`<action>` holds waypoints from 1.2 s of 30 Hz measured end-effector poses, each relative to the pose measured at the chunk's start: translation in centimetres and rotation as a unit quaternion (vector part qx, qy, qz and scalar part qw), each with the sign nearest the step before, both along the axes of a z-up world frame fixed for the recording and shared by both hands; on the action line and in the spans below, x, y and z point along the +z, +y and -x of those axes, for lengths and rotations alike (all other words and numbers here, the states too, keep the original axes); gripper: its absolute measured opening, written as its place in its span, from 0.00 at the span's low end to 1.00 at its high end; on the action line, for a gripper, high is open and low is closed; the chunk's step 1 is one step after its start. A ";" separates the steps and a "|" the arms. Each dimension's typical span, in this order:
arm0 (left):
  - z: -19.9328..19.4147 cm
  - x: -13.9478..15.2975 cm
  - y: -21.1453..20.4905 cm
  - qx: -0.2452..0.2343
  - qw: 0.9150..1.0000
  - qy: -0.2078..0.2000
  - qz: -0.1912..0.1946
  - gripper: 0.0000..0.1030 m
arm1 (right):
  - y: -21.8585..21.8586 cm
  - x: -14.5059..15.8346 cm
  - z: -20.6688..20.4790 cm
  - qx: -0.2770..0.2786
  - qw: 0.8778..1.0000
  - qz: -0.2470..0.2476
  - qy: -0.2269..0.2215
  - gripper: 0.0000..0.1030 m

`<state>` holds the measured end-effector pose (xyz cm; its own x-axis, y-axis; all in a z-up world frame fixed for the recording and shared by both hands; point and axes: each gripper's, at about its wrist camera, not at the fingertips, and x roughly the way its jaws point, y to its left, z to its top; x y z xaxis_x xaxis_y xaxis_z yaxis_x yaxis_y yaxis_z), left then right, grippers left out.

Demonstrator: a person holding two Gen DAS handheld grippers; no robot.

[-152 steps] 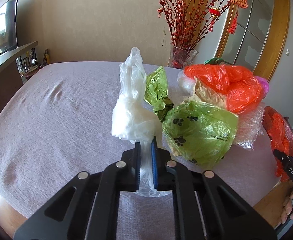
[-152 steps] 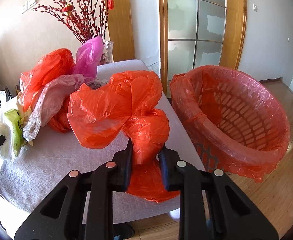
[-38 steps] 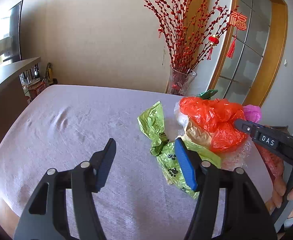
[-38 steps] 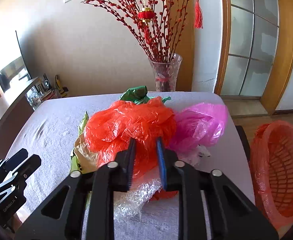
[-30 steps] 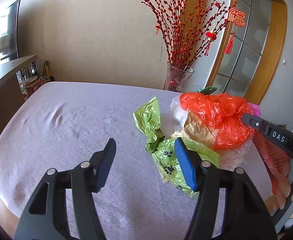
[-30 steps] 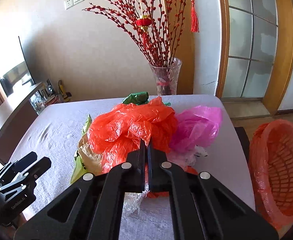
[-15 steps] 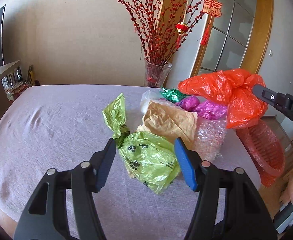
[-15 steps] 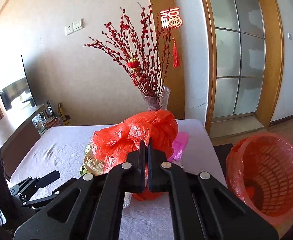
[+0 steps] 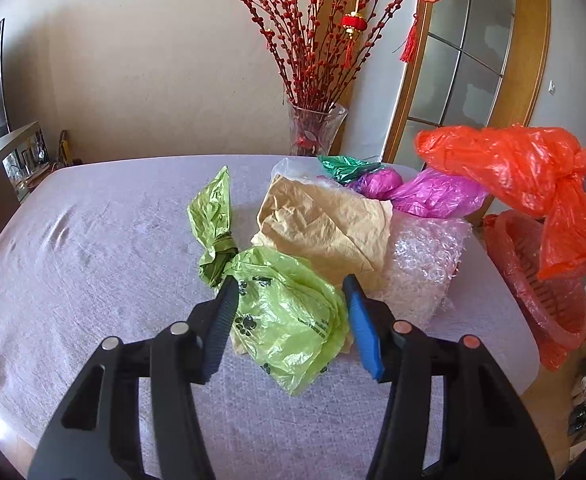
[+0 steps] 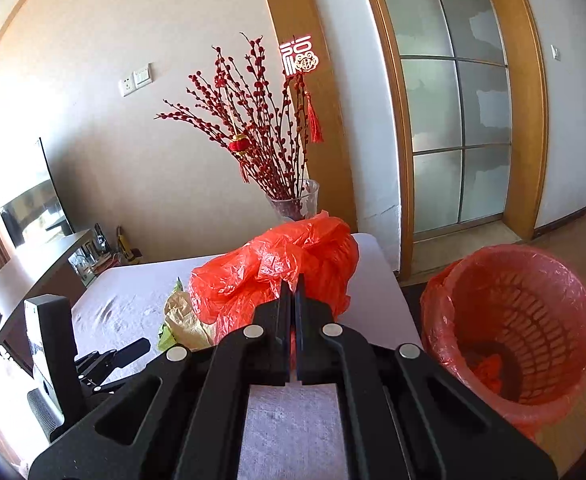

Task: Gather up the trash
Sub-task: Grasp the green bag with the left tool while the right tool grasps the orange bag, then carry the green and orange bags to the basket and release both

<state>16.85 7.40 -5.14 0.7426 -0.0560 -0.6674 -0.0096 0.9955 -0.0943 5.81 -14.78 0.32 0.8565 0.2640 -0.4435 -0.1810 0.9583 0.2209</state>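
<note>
Left wrist view: left gripper (image 9: 291,312) jaws part-open, have just been closing around the green paw-print bag (image 9: 289,320); bag lies between them on the surface (image 9: 93,240), pads not yet pressing. Behind the green bag: tan paper (image 9: 325,228), bubble wrap (image 9: 421,264), pink bag (image 9: 437,194). Orange bag (image 9: 533,172) hangs in the air to the right of the green bag.

Right wrist view: right gripper (image 10: 293,300) jaws clenched on the orange bag (image 10: 277,268), lifted off the surface (image 10: 125,300). Lined basket (image 10: 513,320) on the floor to the right of the orange bag
</note>
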 end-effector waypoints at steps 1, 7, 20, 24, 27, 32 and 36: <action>-0.1 -0.2 0.0 0.002 1.000 0.003 0.001 0.44 | -0.2 -0.1 0.1 -0.002 1.000 -0.001 0.000 0.02; -0.5 -1.5 1.1 -0.001 0.999 0.032 0.030 0.05 | -1.4 -0.3 0.8 -0.012 1.000 -0.004 0.000 0.02; 2.3 2.8 3.9 -0.017 0.999 -0.025 0.027 0.02 | -3.1 0.2 2.2 -0.030 0.999 -0.004 -0.014 0.02; 2.5 5.3 3.2 -0.036 0.998 -0.045 0.024 0.02 | -3.9 0.3 2.6 -0.037 0.999 -0.010 -0.016 0.02; 2.7 7.2 2.4 -0.052 0.997 -0.059 0.024 0.02 | -4.5 0.5 3.0 -0.042 0.999 -0.012 -0.019 0.02; 3.1 9.9 0.6 -0.081 0.994 -0.077 0.020 0.02 | -5.6 0.8 3.4 -0.052 0.998 -0.014 -0.024 0.02; 3.2 11.7 -1.5 -0.112 0.990 -0.088 0.021 0.02 | -6.9 1.0 3.8 -0.064 0.997 -0.017 -0.028 0.02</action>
